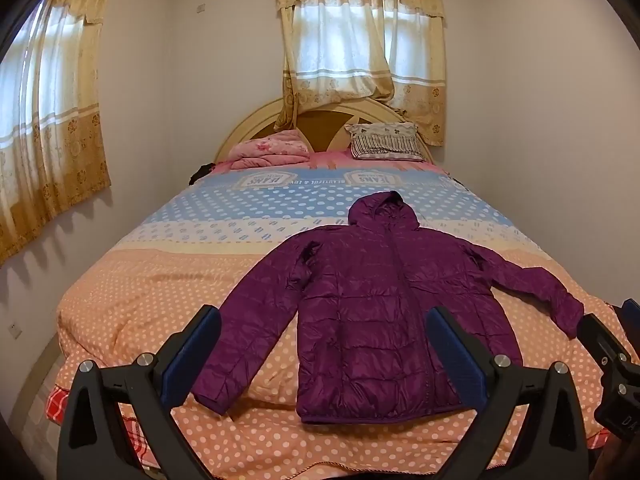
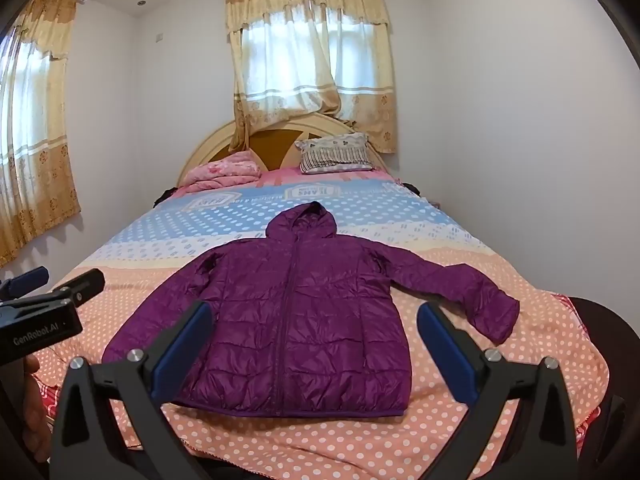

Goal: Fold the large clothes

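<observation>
Both claws, left gripper (image 1: 324,344) and right gripper (image 2: 316,340), are hanging wide open with nothing in them. Purple jacket (image 2: 296,320) is lying flat on the bed (image 2: 460,432), 2 sleeves spread. Folding's not started; guessing a sleeve cuff needs grabbing next.

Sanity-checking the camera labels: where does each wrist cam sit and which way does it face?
Left wrist: on the left gripper, at the bed's foot, angled down at the purple jacket; own open fingers show, right gripper at the right edge.
Right wrist: on the right gripper, same heading; own open fingers, left gripper and a hand at the left edge.
Shared: jacket, bed, headboard, curtains.
</observation>
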`<action>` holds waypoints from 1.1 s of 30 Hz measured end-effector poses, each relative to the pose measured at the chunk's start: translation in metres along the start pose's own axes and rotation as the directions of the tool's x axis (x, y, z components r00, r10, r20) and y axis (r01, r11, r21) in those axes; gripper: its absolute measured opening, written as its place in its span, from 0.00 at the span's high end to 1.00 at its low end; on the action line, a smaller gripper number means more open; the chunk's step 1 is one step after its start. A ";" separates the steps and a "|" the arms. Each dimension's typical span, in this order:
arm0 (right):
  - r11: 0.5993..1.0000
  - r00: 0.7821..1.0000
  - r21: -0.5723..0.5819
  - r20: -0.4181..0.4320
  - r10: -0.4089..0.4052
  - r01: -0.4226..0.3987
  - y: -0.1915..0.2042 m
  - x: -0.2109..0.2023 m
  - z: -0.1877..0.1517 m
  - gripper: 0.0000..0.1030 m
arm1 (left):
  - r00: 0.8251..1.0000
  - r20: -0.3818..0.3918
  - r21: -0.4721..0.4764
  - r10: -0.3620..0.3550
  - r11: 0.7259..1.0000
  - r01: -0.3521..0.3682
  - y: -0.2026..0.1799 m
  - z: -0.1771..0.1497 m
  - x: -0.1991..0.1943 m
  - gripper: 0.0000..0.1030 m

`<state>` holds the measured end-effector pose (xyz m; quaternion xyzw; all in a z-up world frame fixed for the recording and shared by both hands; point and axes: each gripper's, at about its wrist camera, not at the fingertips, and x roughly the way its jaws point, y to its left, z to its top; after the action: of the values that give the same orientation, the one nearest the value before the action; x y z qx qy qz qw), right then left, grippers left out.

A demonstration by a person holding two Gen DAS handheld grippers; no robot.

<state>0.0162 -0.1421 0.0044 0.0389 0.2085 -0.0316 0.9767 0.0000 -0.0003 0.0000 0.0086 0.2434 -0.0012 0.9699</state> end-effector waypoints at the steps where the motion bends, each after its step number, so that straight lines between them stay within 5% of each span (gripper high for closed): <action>1: 1.000 1.000 0.003 -0.005 0.000 0.000 0.000 0.001 0.000 0.00 | 1.000 0.000 -0.017 -0.009 1.000 0.009 0.001 0.000 0.000 0.01; 33: 1.000 0.999 0.013 -0.039 -0.004 0.005 -0.005 0.009 -0.008 0.00 | 1.000 -0.008 -0.036 0.005 0.999 -0.005 0.008 -0.002 0.003 0.01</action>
<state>0.0207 -0.1469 -0.0074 0.0453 0.2276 -0.0344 0.9721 0.0022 0.0078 -0.0031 -0.0085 0.2472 0.0056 0.9689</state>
